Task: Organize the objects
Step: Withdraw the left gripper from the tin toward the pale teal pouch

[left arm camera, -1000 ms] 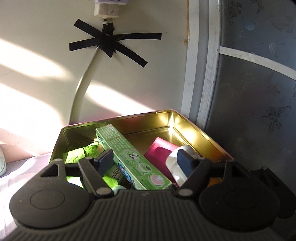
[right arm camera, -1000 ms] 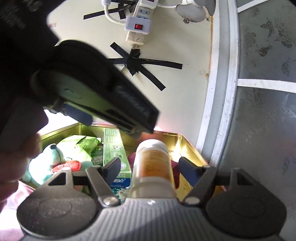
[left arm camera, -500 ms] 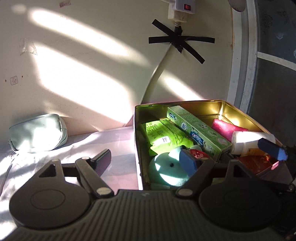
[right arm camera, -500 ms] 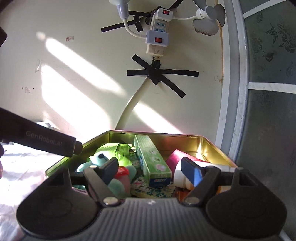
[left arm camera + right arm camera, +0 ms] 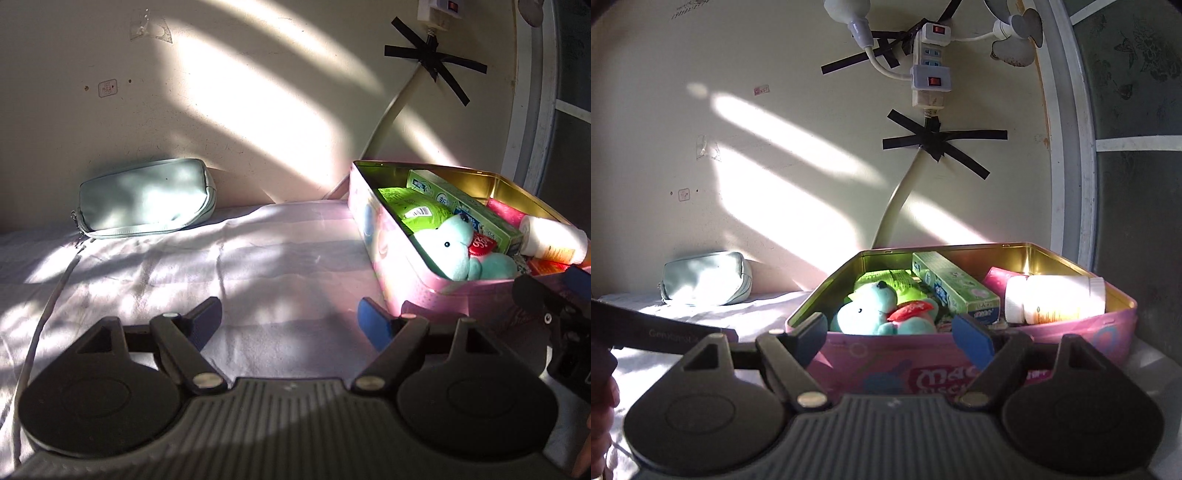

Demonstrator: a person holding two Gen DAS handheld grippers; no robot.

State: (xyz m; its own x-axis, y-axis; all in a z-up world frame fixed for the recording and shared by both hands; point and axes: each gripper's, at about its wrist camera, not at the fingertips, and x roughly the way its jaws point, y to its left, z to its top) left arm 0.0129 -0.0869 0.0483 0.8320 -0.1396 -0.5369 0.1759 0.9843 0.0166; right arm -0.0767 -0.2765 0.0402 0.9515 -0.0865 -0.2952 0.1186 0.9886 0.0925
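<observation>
- The open pink metal tin with a gold lining (image 5: 1071, 332) sits on the white-sheeted counter (image 5: 258, 266), just ahead of the right tool (image 5: 890, 334) and ahead-right of the left tool (image 5: 291, 319).
- Both tools are empty. Their jaws have just been opening, stand wide and grip nothing.
- Far ahead-left of both tools, a pale green zipped pouch (image 5: 147, 197) lies against the wall, well apart from the tin. It looks like the only thing not yet put away.
- Inside the tin, largest first:
  - a long green carton (image 5: 955, 288)
  - a white bottle with an orange label (image 5: 1054, 299) on its side
  - a teal plush toy (image 5: 868, 310)
  - a lime-green packet (image 5: 413, 210)
  - a pink item (image 5: 995, 277) I cannot identify
- Risk: the tin looks crowded, so the soft pouch could perch on top and slide off.
- Risk: a tool reaching past could knock the bottle and set it rolling.
</observation>
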